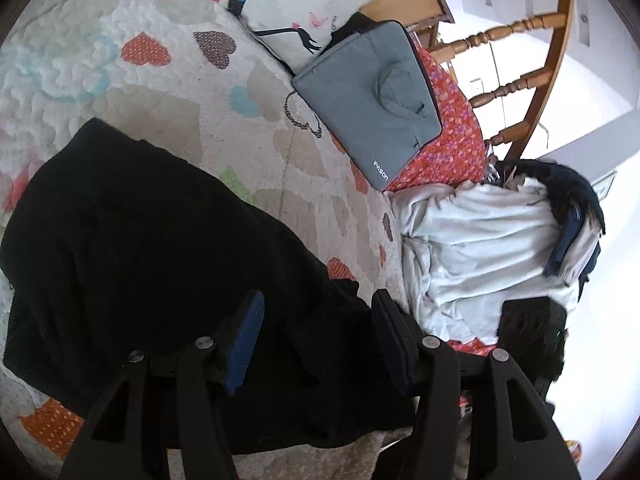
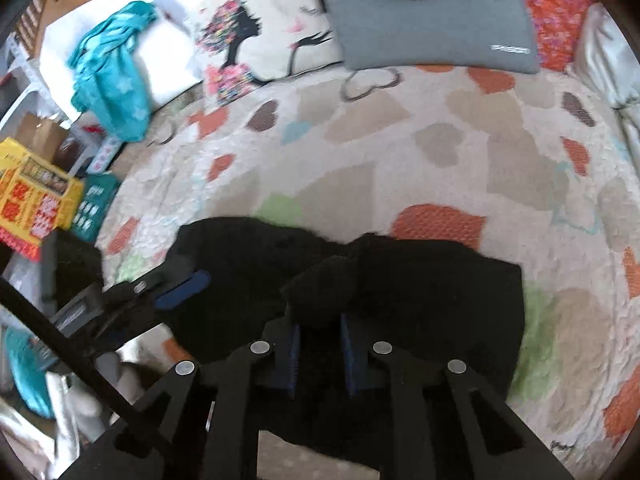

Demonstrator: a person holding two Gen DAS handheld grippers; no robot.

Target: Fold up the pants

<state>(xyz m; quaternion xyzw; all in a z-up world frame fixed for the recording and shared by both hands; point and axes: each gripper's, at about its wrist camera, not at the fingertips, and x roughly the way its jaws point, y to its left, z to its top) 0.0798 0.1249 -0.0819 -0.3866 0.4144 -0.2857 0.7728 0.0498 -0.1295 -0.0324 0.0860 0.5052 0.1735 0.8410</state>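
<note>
My right gripper (image 2: 319, 354) points steeply down at the bed; its two blue pads (image 2: 295, 360) stand close together and pinch a raised fold of the black pants (image 2: 420, 300) between them, so I read it as gripping the cloth. My left gripper (image 1: 316, 336) points more gently downward; its jaws stand about half apart over the same garment, and black cloth lies between the pads, but I cannot tell if they press on it. In the right wrist view the left gripper (image 2: 176, 288) shows at the left edge of the pants, low over the cloth.

The pants are a thick, matt, dark fabric, bunched and wrinkled; they lie on the quilt (image 2: 440, 152), which is pale, puffy and stitched, with heart patches in orange, beige, green and brown. Behind them rests a flat grey laptop bag (image 1: 372, 104) of woven cloth with a soft handle; beside it a white printed pillow (image 1: 296, 4). A crumpled pale garment (image 1: 480, 248) lies to the right; turned wooden rails (image 1: 512, 28) stand behind.
</note>
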